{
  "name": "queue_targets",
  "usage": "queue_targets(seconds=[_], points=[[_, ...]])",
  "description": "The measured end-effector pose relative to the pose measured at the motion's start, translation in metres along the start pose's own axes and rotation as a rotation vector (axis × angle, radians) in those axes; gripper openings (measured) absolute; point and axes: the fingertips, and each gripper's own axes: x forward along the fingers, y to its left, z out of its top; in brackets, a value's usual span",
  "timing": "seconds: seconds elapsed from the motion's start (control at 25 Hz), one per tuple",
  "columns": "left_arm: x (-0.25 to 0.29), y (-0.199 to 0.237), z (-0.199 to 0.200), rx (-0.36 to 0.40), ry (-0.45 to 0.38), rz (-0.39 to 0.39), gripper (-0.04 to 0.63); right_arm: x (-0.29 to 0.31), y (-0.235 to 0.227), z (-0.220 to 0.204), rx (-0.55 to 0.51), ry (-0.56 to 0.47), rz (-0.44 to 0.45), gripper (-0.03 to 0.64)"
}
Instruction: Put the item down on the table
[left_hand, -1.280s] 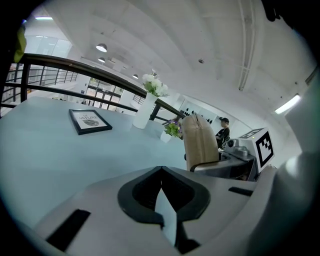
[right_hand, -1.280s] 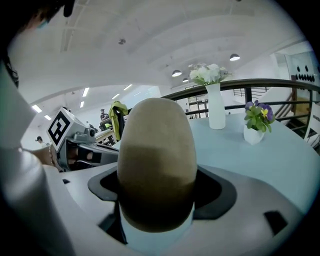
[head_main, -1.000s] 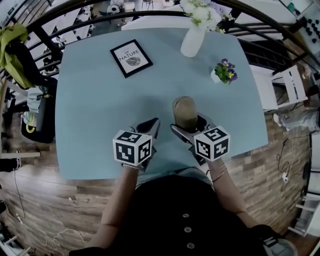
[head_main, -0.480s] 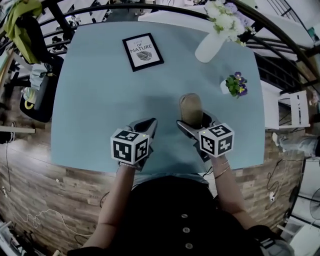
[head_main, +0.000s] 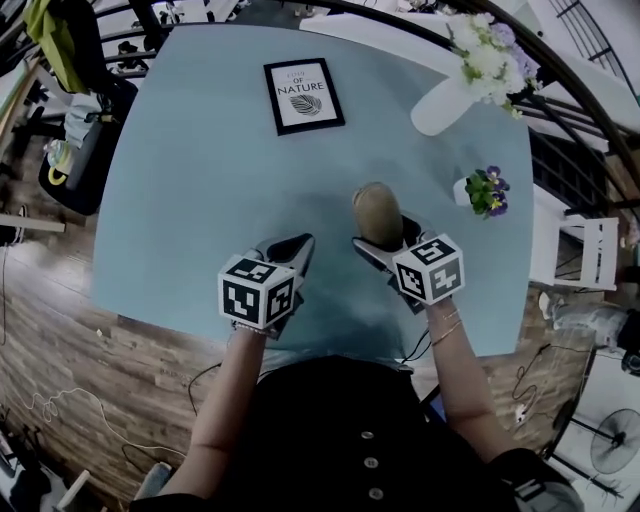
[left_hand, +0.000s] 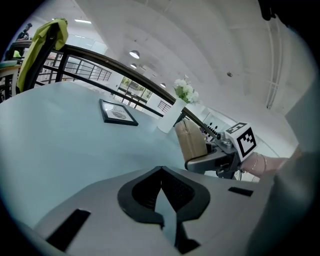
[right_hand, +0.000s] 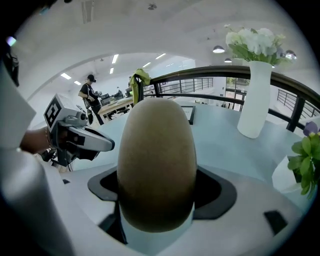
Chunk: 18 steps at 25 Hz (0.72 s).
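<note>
A pale blue tabletop (head_main: 200, 200) is set on a wood-plank floor (head_main: 60, 330), with a dark railing (head_main: 560, 80) curving round its far side. Nearest the person, the left tool (head_main: 298, 245) is held over the front of the tabletop, just left of the brown egg-shaped item (head_main: 377, 210). Its jaws are pressed together with nothing between them. The right tool (head_main: 385, 238) is clenched on the lower part of the item, which is held upright with its rounded top above the jaws. Whether its base touches the tabletop cannot be told. A small pot of purple flowers (head_main: 488, 192) is seen to the right of the item. Beyond the item to the left lies a black-framed print (head_main: 304, 95). Beyond it to the right stands a white vase (head_main: 445, 105) of pale flowers.
</note>
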Motion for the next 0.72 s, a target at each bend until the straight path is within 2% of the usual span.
queue_targets(seconds=[0.2,0.36,0.72], points=[[0.005,0.0,-0.007,-0.006,0.002,-0.007,0.017,0.012,-0.014,-0.004,-0.031,0.053,0.006,0.399],[0.008,0.005,-0.013,-0.037,-0.015,0.021,0.017,0.021,-0.023,-0.006,-0.097,0.087,0.004,0.399],[0.013,0.021,-0.025,-0.093,-0.004,0.073,0.017,0.04,-0.031,-0.003,-0.116,0.137,0.062,0.399]])
